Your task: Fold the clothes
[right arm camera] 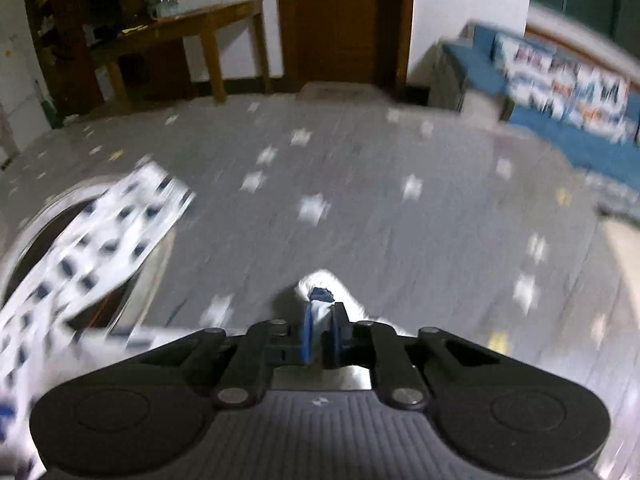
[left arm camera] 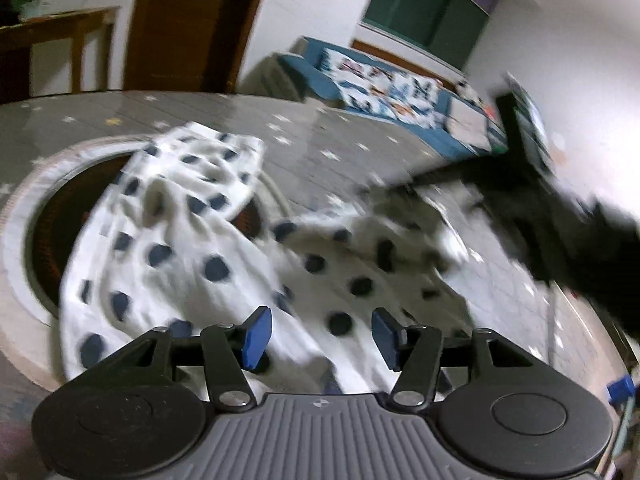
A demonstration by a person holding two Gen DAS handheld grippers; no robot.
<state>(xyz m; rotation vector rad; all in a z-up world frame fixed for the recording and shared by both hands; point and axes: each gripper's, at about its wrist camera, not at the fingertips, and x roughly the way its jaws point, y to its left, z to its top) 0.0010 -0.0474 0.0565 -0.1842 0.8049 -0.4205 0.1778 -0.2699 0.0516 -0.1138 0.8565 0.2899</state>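
A white garment with dark blue dots [left arm camera: 180, 248] lies crumpled over a round basket [left arm camera: 24, 220] and spills onto the grey star-patterned mat. In the left wrist view my left gripper [left arm camera: 320, 334] hovers just over the cloth, its blue pads [left arm camera: 256, 336] apart with nothing pinched between them. The other gripper shows as a dark blurred shape [left arm camera: 560, 216] at the right, at the garment's far edge. In the right wrist view my right gripper [right arm camera: 322, 330] is shut on a bunched fold of the dotted garment [right arm camera: 320, 292]. Another part of the cloth [right arm camera: 100, 232] trails off to the left.
The grey mat with white stars [right arm camera: 360, 184] spreads ahead. A blue sofa with patterned cushions [right arm camera: 568, 92] stands at the right, a wooden table [right arm camera: 180, 32] and a brown door [right arm camera: 340, 20] at the back wall.
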